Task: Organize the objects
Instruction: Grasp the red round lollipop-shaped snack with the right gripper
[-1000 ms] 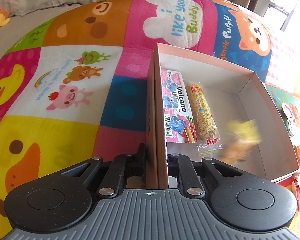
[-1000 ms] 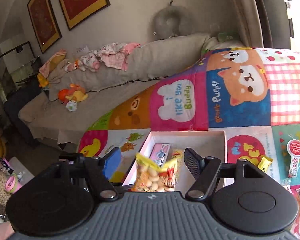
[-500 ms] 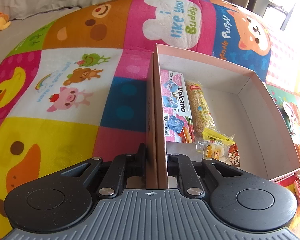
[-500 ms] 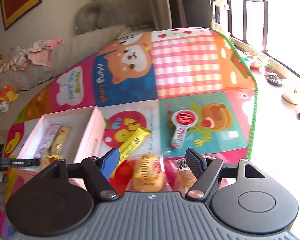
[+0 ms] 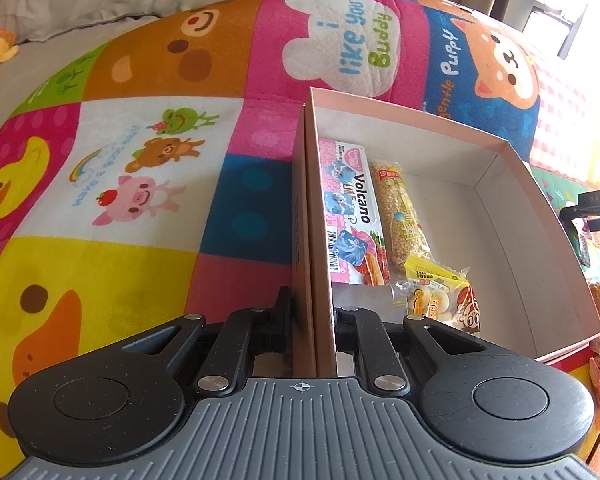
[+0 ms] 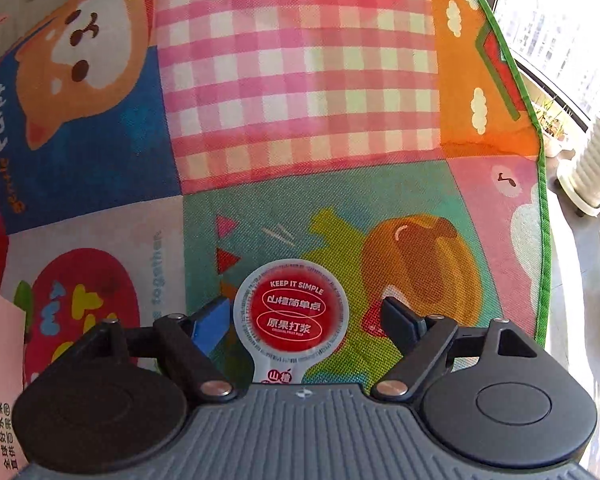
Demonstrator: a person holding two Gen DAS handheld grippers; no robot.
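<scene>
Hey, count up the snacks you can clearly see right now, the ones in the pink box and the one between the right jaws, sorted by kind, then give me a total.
Pink Volcano pack, in the pink box: 1
Long clear grain bar, in the box: 1
Yellow bag of round biscuits, in the box: 1
Red round lollipop-shaped snack, on the mat between the open right jaws: 1
Total: 4

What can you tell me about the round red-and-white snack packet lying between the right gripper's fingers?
The lollipop-shaped packet is a flat, glossy sealed pouch: a white round head with a red disc printed "KEEP IT SIMPLE" and Chinese characters, narrowing to a white stem that runs under the right gripper. It lies flat on the play mat, over the teal panel. The open jaws flank it; the blue pad sits very near its left edge, and contact cannot be told.
</scene>
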